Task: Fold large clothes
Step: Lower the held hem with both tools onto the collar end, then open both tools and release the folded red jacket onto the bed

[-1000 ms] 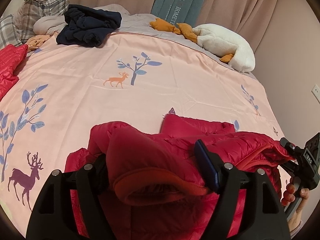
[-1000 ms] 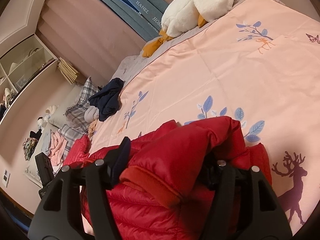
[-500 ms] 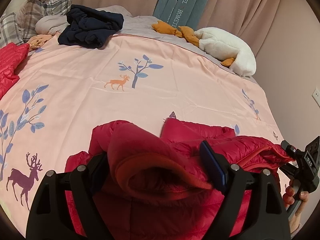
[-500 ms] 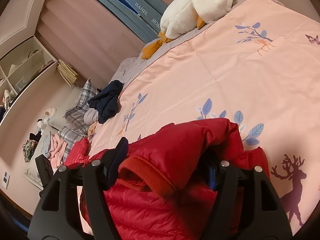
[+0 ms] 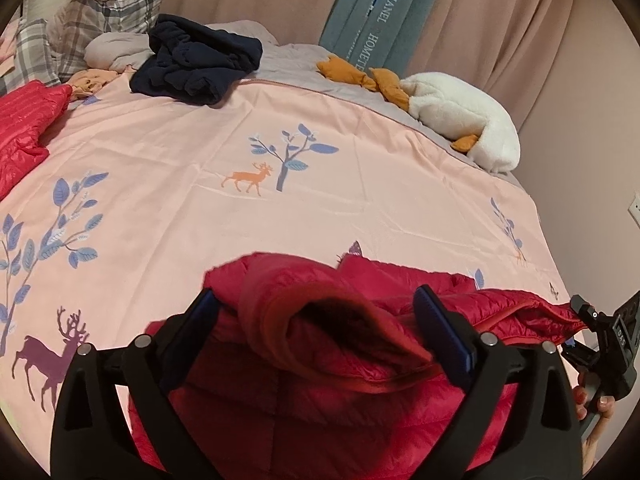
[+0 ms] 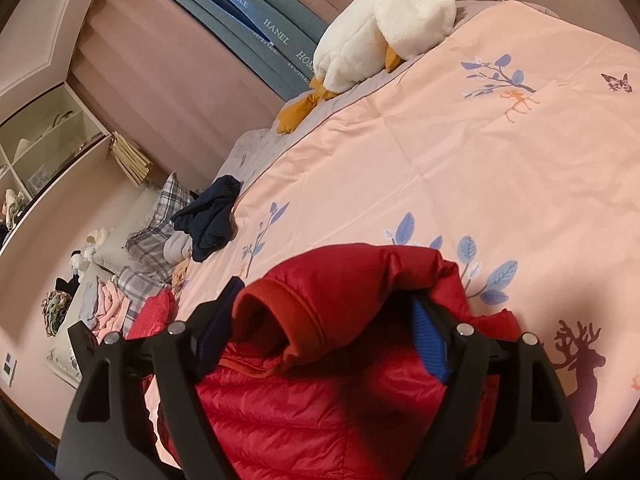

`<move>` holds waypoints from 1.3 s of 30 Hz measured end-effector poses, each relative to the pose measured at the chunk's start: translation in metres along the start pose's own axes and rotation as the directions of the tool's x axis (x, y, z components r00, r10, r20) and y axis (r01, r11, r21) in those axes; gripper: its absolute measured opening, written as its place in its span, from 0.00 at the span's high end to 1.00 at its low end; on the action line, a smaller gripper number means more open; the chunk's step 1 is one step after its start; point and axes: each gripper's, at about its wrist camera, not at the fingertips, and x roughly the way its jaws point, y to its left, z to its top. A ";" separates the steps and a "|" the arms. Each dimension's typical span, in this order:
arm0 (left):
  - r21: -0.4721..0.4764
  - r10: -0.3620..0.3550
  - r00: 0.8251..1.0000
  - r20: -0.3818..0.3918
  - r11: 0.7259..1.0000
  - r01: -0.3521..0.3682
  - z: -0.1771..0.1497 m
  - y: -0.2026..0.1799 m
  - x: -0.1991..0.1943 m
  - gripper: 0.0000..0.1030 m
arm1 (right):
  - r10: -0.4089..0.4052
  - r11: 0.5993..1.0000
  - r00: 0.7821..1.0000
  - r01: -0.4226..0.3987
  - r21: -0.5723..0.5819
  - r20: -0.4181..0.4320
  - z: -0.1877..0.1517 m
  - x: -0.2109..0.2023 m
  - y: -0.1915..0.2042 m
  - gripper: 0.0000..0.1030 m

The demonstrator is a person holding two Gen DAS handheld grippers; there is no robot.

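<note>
— Red quilted down jacket [image 5: 320,364] lies bunched at the near edge of the pink deer-print bedspread [image 5: 200,168]. What changed?

— Both pairs of jaws have spread wider than a second ago: left gripper [image 5: 324,332] and right gripper [image 6: 320,328] now stand open, cuffs [image 6: 276,316] lying loose between them.

— Meaning?

— Likely release; this fold seems finished.

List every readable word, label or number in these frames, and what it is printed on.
"HANEL" and "HOMETE…", cut off: teal hanging fabric, also seen in the right wrist view.
"…EILE", partial: same fabric's neighbouring strip.
Small characters on the right gripper's black body: too blurred to read.
</note>
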 end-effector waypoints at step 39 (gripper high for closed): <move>0.190 0.135 0.975 -0.175 0.977 -0.101 -0.024 -0.004 0.063 0.03 | -0.438 0.837 0.896 0.377 -0.396 -0.073 -0.037 0.068 0.020 0.16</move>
